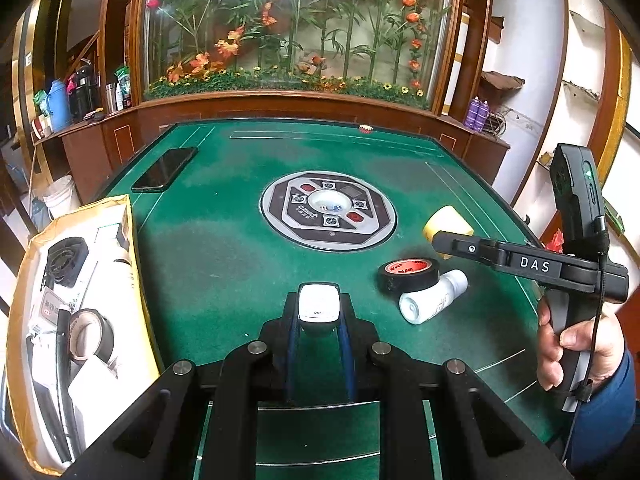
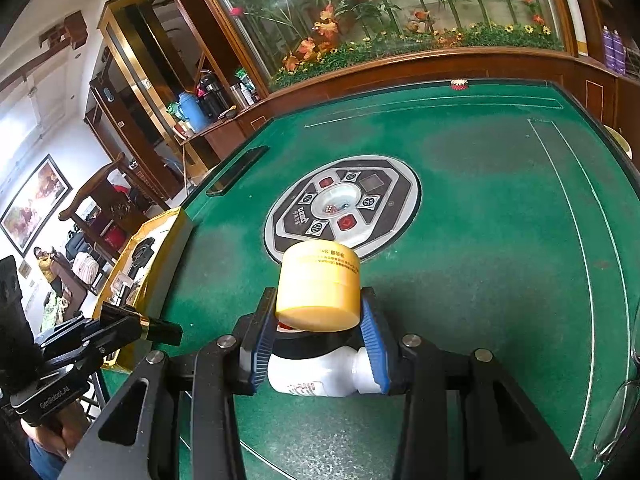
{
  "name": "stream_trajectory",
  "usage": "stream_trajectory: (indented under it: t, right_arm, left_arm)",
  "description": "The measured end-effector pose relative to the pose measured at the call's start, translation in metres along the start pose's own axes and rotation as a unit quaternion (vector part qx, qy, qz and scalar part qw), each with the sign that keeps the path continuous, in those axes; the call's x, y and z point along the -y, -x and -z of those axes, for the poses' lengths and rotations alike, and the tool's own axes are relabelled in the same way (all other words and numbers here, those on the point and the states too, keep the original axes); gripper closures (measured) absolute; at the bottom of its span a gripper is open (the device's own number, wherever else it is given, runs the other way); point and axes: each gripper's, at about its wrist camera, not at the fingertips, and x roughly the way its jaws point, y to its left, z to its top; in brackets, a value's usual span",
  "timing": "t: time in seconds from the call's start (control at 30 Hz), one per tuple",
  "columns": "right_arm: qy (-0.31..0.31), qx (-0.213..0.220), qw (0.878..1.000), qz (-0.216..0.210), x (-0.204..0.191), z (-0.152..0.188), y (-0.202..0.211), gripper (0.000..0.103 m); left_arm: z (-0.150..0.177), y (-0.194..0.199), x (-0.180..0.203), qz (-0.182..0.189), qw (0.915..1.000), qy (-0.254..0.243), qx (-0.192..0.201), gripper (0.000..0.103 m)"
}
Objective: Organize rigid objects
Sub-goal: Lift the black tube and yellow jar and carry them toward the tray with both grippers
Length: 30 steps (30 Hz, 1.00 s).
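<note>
Right jaws clamped on yellow jar [image 2: 318, 288]; left jaws clamped on small white object [image 1: 319, 303].

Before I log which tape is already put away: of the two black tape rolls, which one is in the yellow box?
The black tape roll with the pale core lies in the yellow box; the red-cored tape roll sits on the green table.

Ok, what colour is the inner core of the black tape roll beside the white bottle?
Red, with dark print; the black tape roll shows it best in the left wrist view.
</note>
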Motion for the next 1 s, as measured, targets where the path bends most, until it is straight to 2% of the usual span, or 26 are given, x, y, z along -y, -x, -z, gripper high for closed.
stream_trajectory:
  t: [0.23, 0.6, 0.8, 1.0]
  right_arm:
    - [0.023, -0.006, 1.000, -0.001, -0.013, 0.006, -0.003, 0.064]
    - [0.039, -0.017, 0.999, -0.019, -0.047, 0.010, -0.012, 0.064]
    - [0.071, -0.024, 0.996, -0.058, -0.097, 0.004, -0.017, 0.064]
    - [0.133, -0.047, 0.985, -0.104, -0.175, 0.002, -0.039, 0.064]
  left_arm:
    - [0.001, 0.013, -0.010, 0.000, 0.9998, 0.012, 0.016, 0.085]
    - [0.004, 0.045, -0.053, -0.005, 0.9970, 0.057, 0.052, 0.085]
    - [0.011, 0.070, -0.102, -0.036, 0.9918, 0.098, 0.074, 0.085]
    - [0.035, 0.079, -0.163, -0.077, 0.9820, 0.157, 0.071, 0.085]
